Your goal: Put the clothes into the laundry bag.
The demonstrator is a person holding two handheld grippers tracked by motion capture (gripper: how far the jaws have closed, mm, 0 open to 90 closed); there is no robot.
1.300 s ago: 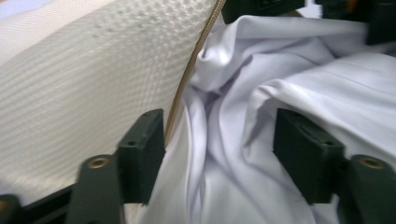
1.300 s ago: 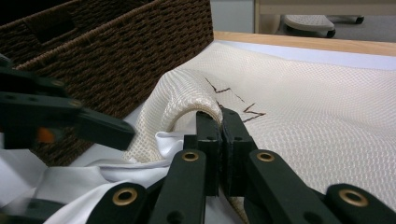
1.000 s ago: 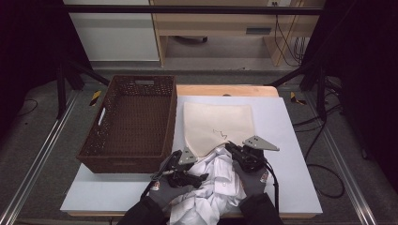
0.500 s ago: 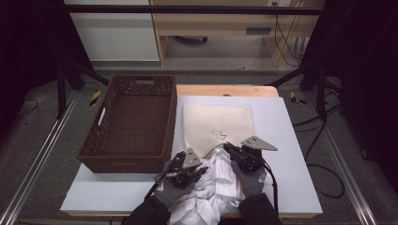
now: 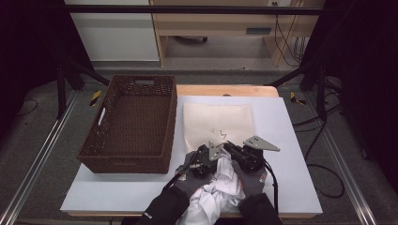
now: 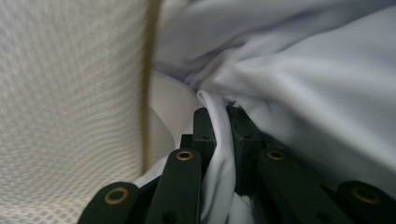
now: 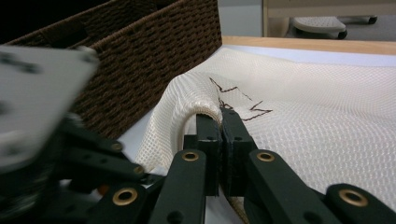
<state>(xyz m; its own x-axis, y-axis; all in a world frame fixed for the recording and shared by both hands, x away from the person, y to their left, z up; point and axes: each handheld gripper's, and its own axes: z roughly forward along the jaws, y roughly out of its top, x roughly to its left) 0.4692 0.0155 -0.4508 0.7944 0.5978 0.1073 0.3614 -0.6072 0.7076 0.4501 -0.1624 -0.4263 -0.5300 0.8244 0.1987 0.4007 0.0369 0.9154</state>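
A cream mesh bag [image 5: 218, 119] with a dark zigzag mark lies flat on the white table [image 5: 291, 122]. A crumpled white garment [image 5: 220, 187] sits at its near end, between the two gloved hands. My left gripper [image 6: 219, 116] has just closed its jaws and is shut on a fold of the white garment [image 6: 303, 70], right beside the mesh bag [image 6: 60, 93]. My right gripper [image 7: 220, 119] is shut on the raised near edge of the mesh bag [image 7: 303, 116]. In the high view the left gripper [image 5: 217, 158] and right gripper [image 5: 231, 146] stand close together.
A brown wicker basket [image 5: 124, 164] stands on the table left of the bag, and its wall [image 7: 140, 60] rises close behind the bag's edge. A wooden shelf unit stands beyond the table. Cables trail on the floor at right.
The left hand has moved right, up to the bag's near edge and close to the right gripper, taking white cloth with it. The right gripper has stayed put.
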